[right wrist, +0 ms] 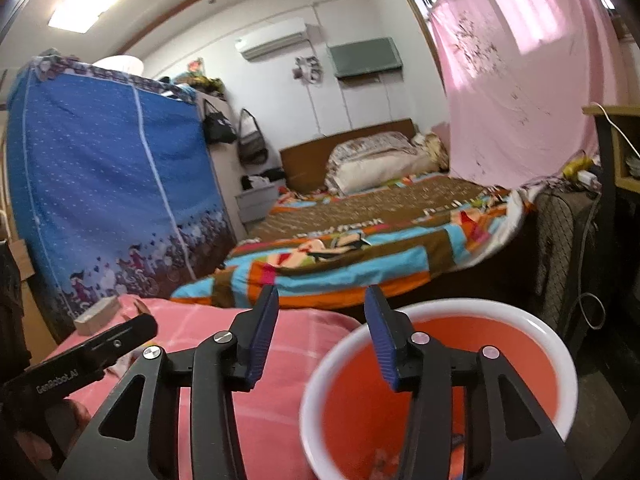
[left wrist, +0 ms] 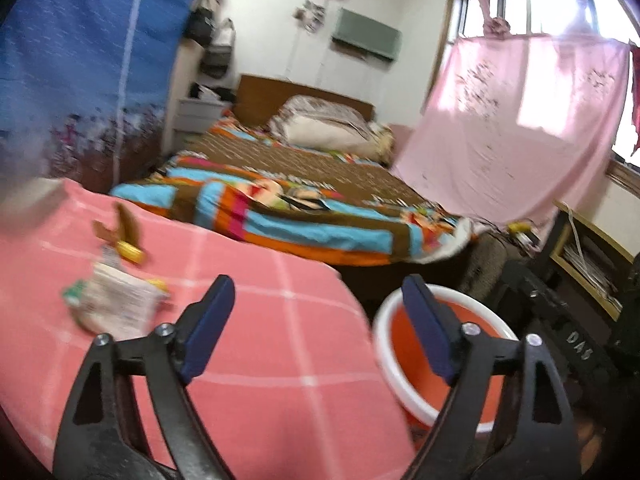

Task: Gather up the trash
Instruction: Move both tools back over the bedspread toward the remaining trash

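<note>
**Both grippers empty, trash waits on the pink cloth**

Left gripper (left wrist: pixel 316 328) shows first, in its own wrist view. Its two blue pads are spread wide and nothing sits between them. It hangs over the edge of the pink checked cloth (left wrist: pixel 256 344), with the orange bin (left wrist: pixel 404 344) just beside that edge, low on the right. Trash lies on the cloth to the left: a crumpled white wrapper (left wrist: pixel 116 304), a small yellow wrapper (left wrist: pixel 130 251) and a brown-and-yellow scrap (left wrist: pixel 126 222) behind it. The picture is blurry, so what the scrap is stays unclear. The wrappers look light, thin and soft. They will likely crush when squeezed and could slip out, so a good place to pinch is a thick, bunched-up fold in the middle.

Next comes the right wrist view. Here the right gripper (right wrist: pixel 322 338) is partly spread, and its pads hold nothing. It hovers above the bin's white rim (right wrist: pixel 560 344). Small bits lie at the bottom of the bin, too blurred to name.
</note>
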Demonstrator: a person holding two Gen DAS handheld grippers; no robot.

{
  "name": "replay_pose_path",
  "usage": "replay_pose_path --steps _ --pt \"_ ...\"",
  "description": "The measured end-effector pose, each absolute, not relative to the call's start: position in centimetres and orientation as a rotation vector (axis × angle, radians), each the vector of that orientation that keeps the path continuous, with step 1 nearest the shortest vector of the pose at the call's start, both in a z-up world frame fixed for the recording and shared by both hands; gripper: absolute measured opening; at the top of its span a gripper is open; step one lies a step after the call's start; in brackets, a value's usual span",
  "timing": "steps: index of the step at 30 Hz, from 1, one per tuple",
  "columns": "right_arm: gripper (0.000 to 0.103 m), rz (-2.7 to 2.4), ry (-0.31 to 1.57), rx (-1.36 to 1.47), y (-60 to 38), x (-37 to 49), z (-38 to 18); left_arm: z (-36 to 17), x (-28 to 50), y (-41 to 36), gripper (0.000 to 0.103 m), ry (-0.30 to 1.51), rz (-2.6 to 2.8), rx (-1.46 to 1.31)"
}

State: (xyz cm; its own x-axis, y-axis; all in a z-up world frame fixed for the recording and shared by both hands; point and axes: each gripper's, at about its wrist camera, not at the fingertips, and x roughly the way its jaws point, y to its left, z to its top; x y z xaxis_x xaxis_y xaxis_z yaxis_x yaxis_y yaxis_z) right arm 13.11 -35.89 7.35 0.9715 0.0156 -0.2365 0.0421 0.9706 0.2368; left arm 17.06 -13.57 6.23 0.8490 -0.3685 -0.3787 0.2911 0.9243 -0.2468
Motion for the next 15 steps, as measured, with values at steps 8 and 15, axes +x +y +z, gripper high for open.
replay_pose_path --steps 8,15 --pt "0.099 0.100 0.076 0.286 -32.1 13.6 9.2 6.7 15.9 -6.9 0.103 0.319 -0.200 -0.214" --pt "0.103 0.151 -0.053 0.208 -27.7 13.4 9.5 6.5 14.3 -2.6 0.103 0.204 -0.095 -0.154"
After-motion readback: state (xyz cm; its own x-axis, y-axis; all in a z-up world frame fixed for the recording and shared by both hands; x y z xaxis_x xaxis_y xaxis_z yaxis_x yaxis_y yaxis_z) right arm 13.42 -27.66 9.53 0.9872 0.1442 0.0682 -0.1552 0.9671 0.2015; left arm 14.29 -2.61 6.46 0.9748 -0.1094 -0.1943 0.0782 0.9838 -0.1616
